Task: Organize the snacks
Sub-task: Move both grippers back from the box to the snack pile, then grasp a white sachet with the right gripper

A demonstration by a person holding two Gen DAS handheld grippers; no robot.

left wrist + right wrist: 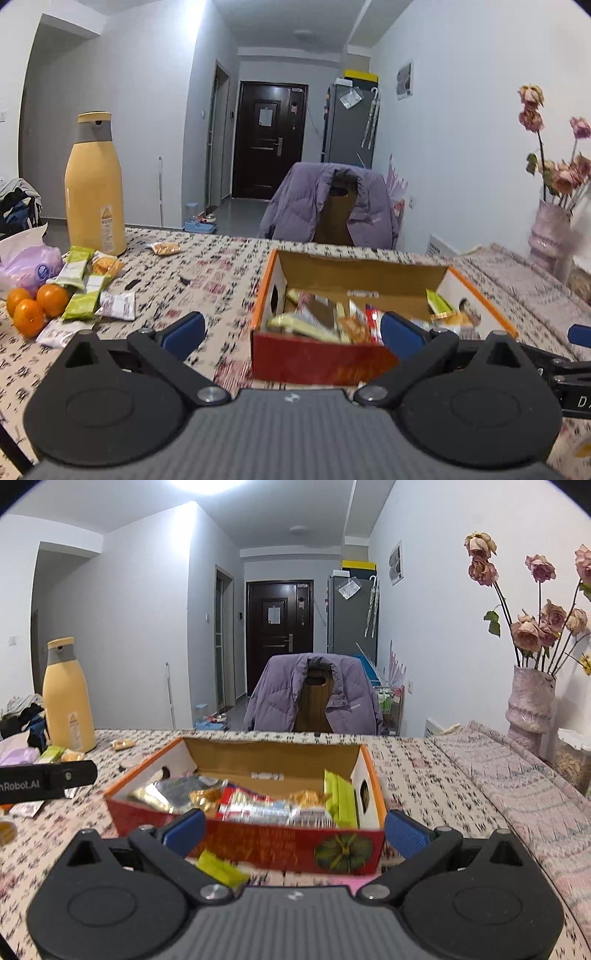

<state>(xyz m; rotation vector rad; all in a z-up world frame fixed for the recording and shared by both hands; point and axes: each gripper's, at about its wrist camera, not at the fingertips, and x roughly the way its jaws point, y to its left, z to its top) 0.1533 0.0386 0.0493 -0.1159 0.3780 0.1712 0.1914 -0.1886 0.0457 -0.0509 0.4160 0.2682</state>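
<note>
The snack packets [88, 291] lie loose at the desk's [221, 266] far left, beside the oranges [35, 302] and the yellow bottle [94, 188]. They look light, soft and crinkly, likely slippery; a pinch across the flat middle should hold. The open box [243, 812] sits centre, part filled. Left tongs [291, 332] and right tongs [295, 829] both stand apart, empty.
</note>
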